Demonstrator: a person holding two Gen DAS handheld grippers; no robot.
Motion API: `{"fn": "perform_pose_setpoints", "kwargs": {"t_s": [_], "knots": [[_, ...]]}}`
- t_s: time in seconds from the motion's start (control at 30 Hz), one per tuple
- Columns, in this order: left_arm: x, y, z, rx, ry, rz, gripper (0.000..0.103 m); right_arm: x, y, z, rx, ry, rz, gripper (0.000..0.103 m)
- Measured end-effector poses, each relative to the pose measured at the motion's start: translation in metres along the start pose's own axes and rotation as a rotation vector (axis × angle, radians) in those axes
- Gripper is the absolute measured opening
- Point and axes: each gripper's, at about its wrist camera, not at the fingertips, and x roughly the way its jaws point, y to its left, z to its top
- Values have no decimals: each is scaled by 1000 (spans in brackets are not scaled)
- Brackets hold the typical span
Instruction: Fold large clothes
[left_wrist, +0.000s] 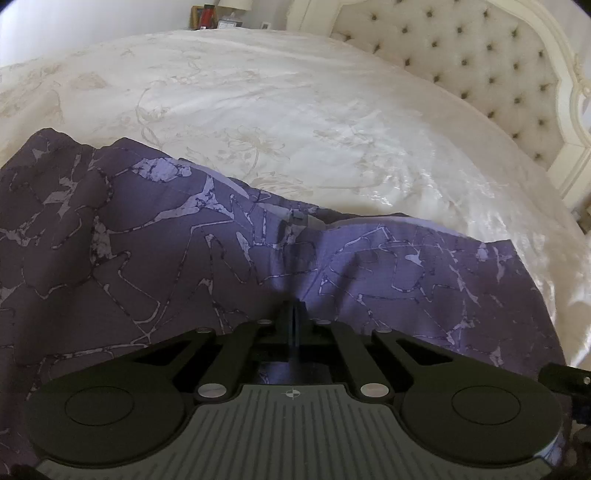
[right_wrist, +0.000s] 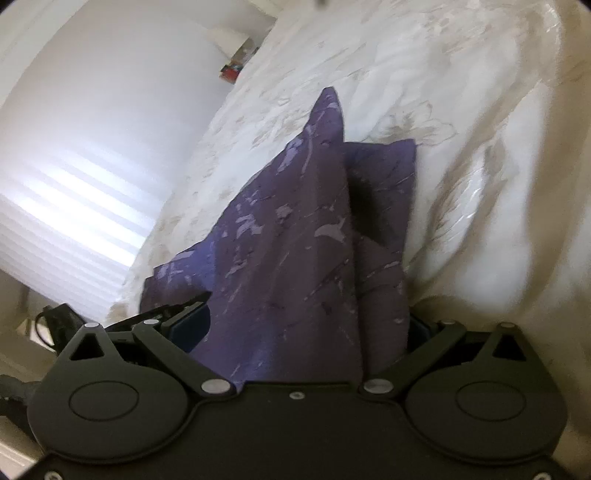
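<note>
Left wrist: purple marbled garment (left_wrist: 221, 251), rumpled

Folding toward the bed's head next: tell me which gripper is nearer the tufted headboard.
Right, likely. The headboard stands far to the left gripper's right, across the bedcover; the right gripper sits on that side, though its view misses the headboard.

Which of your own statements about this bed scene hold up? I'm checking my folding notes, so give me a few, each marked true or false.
1. The purple patterned garment lies on a cream bedspread. True.
2. The left claw stands wide open. False: its jaws are closed together against the fabric.
3. A tufted headboard stands behind the bed. True.
4. The right claw has nothing between its fingers. False: purple cloth fills the gap.
5. The garment is plain white. False: purple with lighter markings.
</note>
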Motion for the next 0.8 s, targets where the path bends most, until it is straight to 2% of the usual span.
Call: {"fn": "perform_pose_setpoints", "kwargs": {"t_s": [0.03, 0.07, 0.1, 0.2, 0.27, 0.5, 0.63, 0.8], "knots": [[0, 0, 0, 4, 0, 2, 3, 1, 1, -1, 2, -1, 8, 96], [0, -2, 0, 16, 0, 10, 3, 1, 0, -1, 6, 4, 18, 76], [-2, -5, 0, 28, -2, 17, 3, 0, -2, -2, 17, 7, 17, 62], [-17, -7, -3, 11, 2, 20, 3, -1, -5, -3, 30, 9, 43, 54], [-31, -7, -10, -4, 0, 3, 3, -2, -3, -3, 16, 4, 54, 53], [-83, -8, -58, 43, -12, -2, 4, -1, -2, -3, 7, -5, 59, 53], [-94, -10, -74, 67, -15, 3, 4, -6, -4, -3, -1, -12, 67, 52], [-89, -13, -88, 102, -6, 22, 4, -10, 0, -4, -12, -18, 64, 51]]}}
